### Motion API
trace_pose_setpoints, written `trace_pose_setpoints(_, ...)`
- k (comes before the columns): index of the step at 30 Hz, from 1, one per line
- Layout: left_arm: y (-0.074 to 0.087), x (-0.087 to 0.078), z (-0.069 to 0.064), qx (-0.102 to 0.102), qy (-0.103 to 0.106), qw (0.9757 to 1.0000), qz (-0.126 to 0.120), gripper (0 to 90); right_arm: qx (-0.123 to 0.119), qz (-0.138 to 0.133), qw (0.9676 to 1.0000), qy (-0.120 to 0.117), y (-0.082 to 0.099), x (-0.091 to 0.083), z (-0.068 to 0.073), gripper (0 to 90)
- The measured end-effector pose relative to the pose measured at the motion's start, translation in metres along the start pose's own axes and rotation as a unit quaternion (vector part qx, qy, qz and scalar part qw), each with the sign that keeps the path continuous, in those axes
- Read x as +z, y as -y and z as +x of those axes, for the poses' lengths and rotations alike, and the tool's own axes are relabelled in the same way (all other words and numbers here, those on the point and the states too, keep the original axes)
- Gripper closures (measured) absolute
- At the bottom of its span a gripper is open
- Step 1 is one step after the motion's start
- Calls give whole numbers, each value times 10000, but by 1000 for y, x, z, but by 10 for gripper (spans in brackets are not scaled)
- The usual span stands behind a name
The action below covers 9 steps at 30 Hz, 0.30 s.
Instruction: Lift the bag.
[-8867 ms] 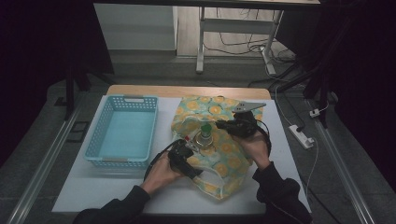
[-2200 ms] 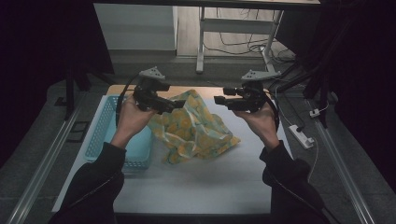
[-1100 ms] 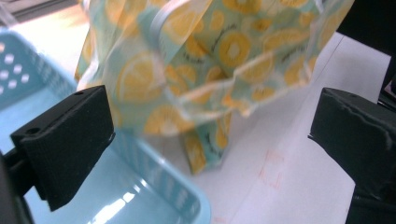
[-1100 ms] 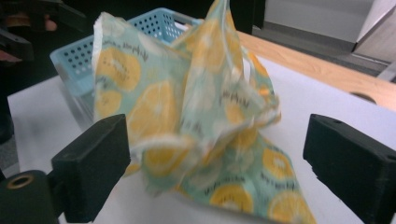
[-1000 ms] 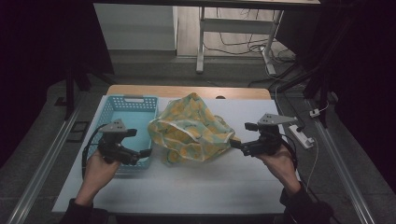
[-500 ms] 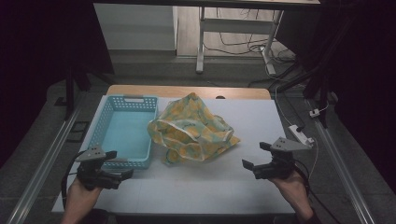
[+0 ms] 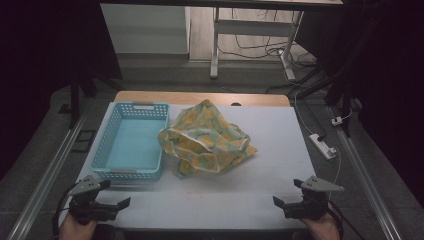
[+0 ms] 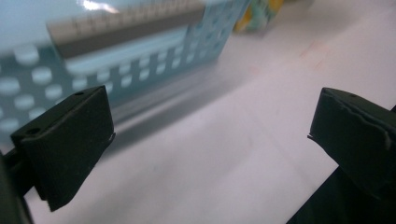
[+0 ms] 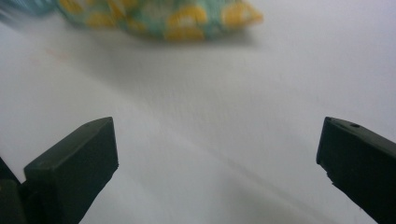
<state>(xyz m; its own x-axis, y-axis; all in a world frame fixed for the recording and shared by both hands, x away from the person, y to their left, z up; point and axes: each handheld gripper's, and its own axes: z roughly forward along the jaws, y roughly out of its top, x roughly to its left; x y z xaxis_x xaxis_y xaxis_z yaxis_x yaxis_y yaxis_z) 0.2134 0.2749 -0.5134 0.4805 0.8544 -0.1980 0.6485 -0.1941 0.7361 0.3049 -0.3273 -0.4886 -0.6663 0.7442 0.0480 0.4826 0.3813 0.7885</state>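
Both my claws stand wide apart and empty: left claw (image 7: 116, 204) at the near left corner, right claw (image 7: 281, 203) near right. The yellow-patterned cloth bundle (image 7: 206, 141) sits mid-surface (image 7: 215, 200), beside the blue basket (image 7: 131, 172). I judge the wrapping done; next, rest.

Light fell from above onto the white table (image 7: 260, 200), leaving the surrounding room nearly black. The patterned cloth bundle (image 7: 205, 140) cast a soft shadow on its near side. In both gripper views the black jaws looked sharp, while the blue basket (image 8: 140, 60) and the far cloth were blurred, with glare along the basket's rim.
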Motion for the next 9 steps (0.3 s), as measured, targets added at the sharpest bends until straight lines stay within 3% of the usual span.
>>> trace_pose_setpoints(3,5,6,1,4,-72,9996,261,0,92,259,9996,-38,11,2,-1,0)
trace_pose_setpoints(5,5,6,1,-13,-147,9995,293,1,133,157,9998,47,12,0,-1,0)
trace_pose_setpoints(9,5,7,2,-67,-123,9995,285,0,219,158,9996,2,12,0,-3,0)
